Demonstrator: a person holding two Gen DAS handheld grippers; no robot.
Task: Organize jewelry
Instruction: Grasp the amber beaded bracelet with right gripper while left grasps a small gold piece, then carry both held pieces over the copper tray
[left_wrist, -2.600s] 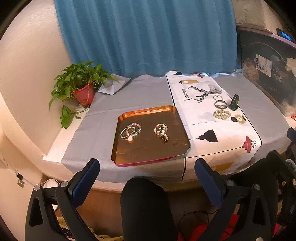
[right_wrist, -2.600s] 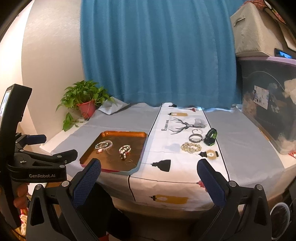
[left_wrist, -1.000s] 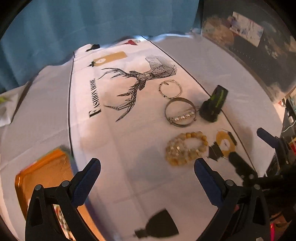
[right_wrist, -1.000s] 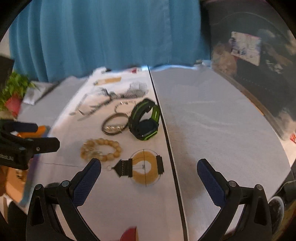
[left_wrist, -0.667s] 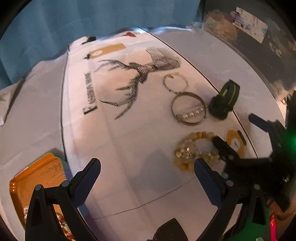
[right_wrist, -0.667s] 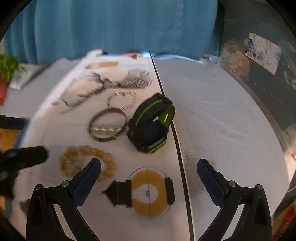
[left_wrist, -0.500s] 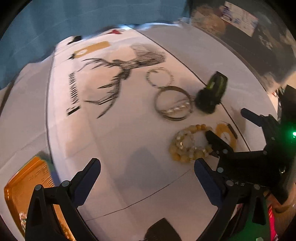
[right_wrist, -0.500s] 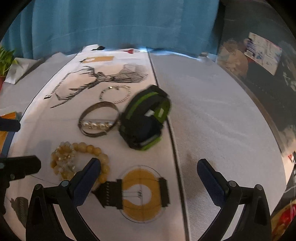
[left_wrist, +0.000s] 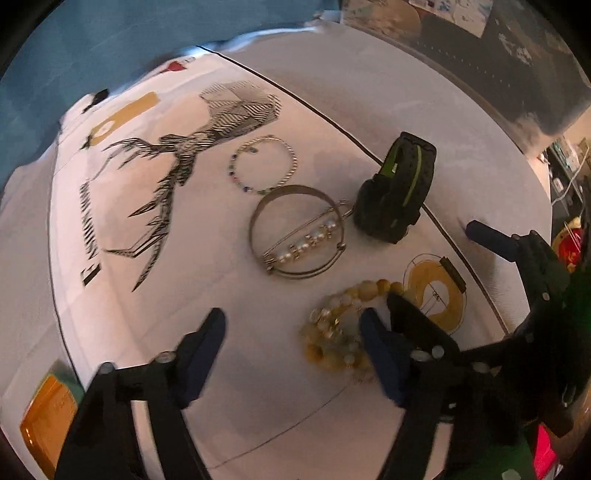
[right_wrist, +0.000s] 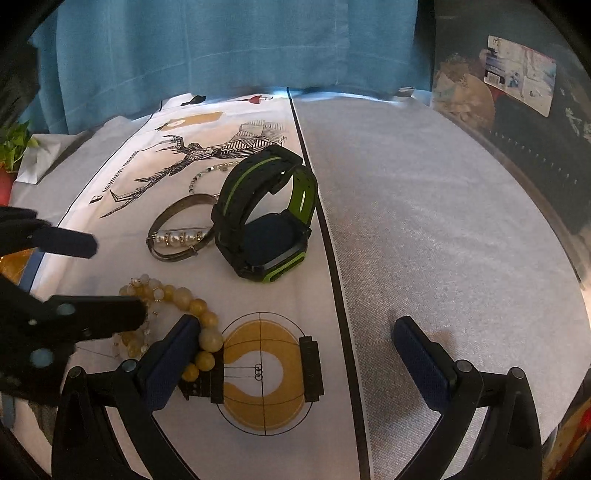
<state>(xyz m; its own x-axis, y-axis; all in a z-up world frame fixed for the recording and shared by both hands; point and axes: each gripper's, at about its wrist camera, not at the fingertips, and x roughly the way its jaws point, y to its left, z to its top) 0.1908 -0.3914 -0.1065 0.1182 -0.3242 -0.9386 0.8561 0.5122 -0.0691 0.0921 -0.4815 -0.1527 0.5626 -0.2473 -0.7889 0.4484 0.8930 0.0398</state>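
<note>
On the white printed runner lie a yellow bead bracelet (left_wrist: 338, 341) (right_wrist: 177, 299), a metal bangle with pearls (left_wrist: 297, 232) (right_wrist: 181, 230), a thin silver chain bracelet (left_wrist: 262, 164) (right_wrist: 207, 173) and a black-and-green watch (left_wrist: 397, 188) (right_wrist: 267, 214). My left gripper (left_wrist: 291, 343) is open, low over the runner, its right finger at the bead bracelet's edge. My right gripper (right_wrist: 295, 354) is open over the printed yellow bulb, its left finger touching the bead bracelet; the watch lies just beyond it.
A corner of the orange tray (left_wrist: 44, 417) shows at the lower left of the left wrist view. A blue curtain (right_wrist: 221, 48) hangs behind the table, a dark storage box (right_wrist: 535, 122) stands at the right, and a potted plant (right_wrist: 9, 155) at the far left.
Both grippers have come forward and down from the table's front to the jewelry on the runner. The two now meet at the bead bracelet. The left jaws stand narrower than before.
</note>
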